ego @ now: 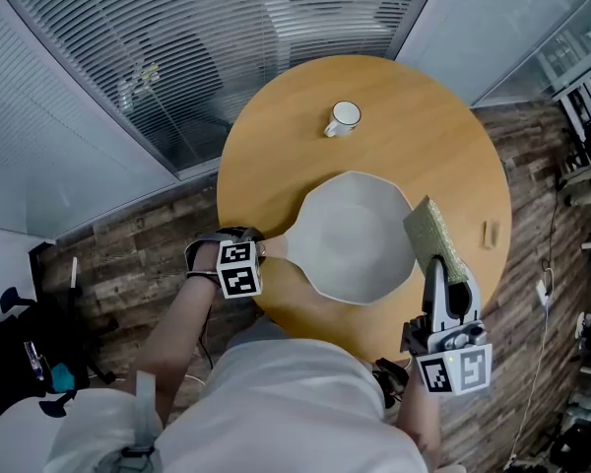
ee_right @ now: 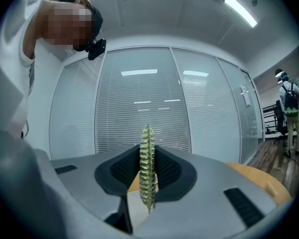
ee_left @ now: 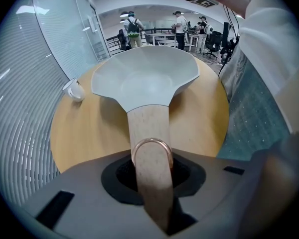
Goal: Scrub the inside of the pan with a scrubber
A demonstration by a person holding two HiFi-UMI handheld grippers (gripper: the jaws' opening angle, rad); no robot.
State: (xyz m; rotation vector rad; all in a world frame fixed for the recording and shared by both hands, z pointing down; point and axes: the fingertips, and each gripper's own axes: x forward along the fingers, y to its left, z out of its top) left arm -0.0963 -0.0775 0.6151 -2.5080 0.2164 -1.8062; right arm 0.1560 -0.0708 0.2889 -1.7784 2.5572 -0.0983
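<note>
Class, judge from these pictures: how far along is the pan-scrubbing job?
Done: left claw grips the pan by its handle; right claw holds the scrubber. In hand: scrubber raised beside the pan's rim. Left: apparently all the scrubbing; it isn't touching the inside.

Bright, even indoor light on the round yellow wooden table (ego: pixel 443 136), with only faint soft shadows beside the white mug (ego: pixel 343 118) on it. Above the table, long white ceiling strip lamps (ee_right: pixel 241 10) glare and mirror in the grey-slatted glass wall (ee_right: pixel 139 103) behind it. Both gripper views bow strongly and darken at their rims.
</note>
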